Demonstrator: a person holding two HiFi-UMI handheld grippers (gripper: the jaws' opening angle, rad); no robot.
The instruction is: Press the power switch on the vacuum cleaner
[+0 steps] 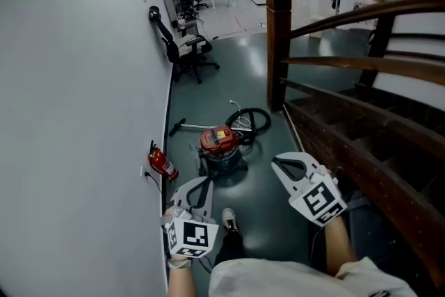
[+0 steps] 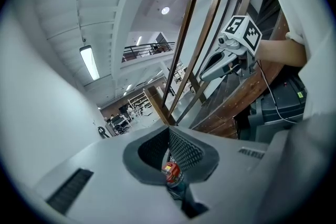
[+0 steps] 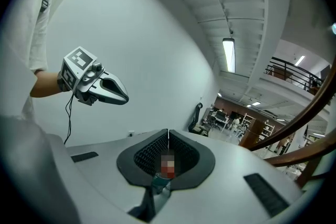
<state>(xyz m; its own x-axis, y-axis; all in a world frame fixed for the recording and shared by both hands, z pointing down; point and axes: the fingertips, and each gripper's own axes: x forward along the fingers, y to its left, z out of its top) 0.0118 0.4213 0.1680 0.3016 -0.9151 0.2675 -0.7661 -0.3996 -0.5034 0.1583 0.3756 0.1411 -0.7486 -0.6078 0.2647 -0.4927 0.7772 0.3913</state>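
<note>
The head camera looks forward and steeply down from above. The vacuum cleaner (image 1: 221, 147) stands on the floor some way ahead, and the left gripper (image 1: 207, 181) and right gripper (image 1: 274, 161) sit near the lower edge. Each gripper's camera rides close behind its own fingers and looks along them, tilted slightly down. Both frame the same distant vacuum cleaner, and each catches the other gripper off to one side.

The vacuum (image 1: 221, 148) sits on the floor (image 1: 233, 69). An extinguisher (image 1: 162, 163) stands left of it. The left gripper (image 1: 203, 182) and right gripper (image 1: 279, 163) hover short of it.
</note>
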